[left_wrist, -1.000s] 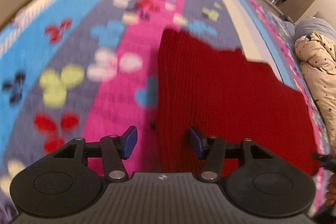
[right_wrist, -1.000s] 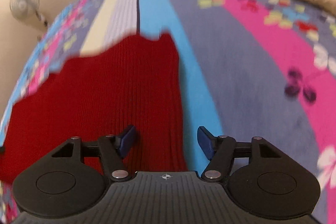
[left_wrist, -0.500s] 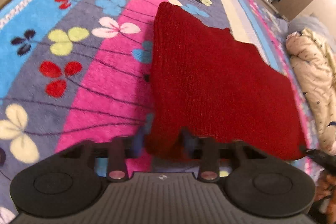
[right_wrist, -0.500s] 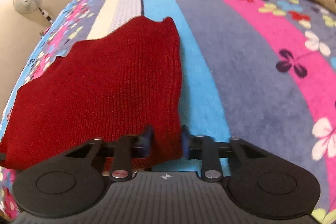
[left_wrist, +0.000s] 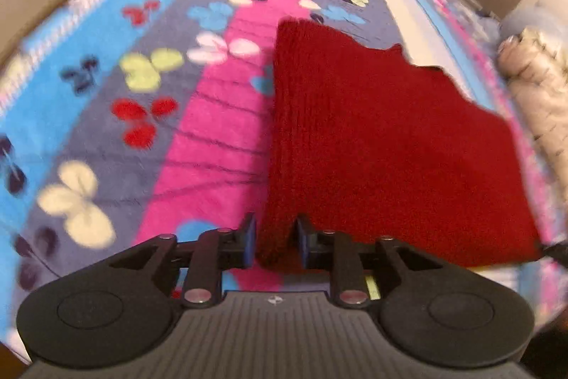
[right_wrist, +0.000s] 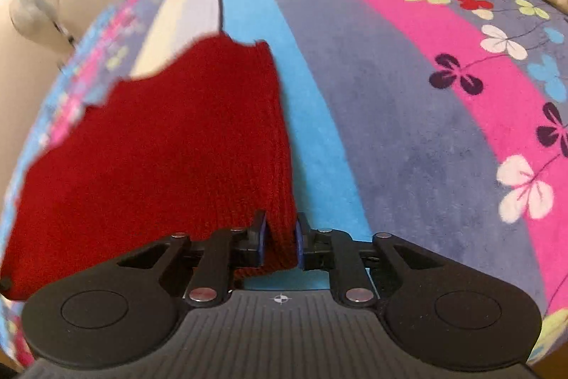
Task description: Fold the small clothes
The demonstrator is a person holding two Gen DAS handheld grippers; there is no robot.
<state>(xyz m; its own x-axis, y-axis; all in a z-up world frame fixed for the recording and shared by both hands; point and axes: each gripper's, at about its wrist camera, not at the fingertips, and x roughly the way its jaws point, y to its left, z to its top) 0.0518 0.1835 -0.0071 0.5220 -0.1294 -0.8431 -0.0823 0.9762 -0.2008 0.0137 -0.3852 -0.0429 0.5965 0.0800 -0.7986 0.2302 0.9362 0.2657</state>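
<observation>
on a bed's striped floral fleece blanket [left_wrist: 213,137], dark red ribbed knit garment [left_wrist: 372,137]; left tongs [left_wrist: 273,242] and right tongs [right_wrist: 278,242] pinching its near corners, loosening slightly, likely to fold away.

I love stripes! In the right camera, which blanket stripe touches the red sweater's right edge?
The plain sky-blue stripe touches the red sweater; the grey stripe and pink stripe lie farther right.
</observation>
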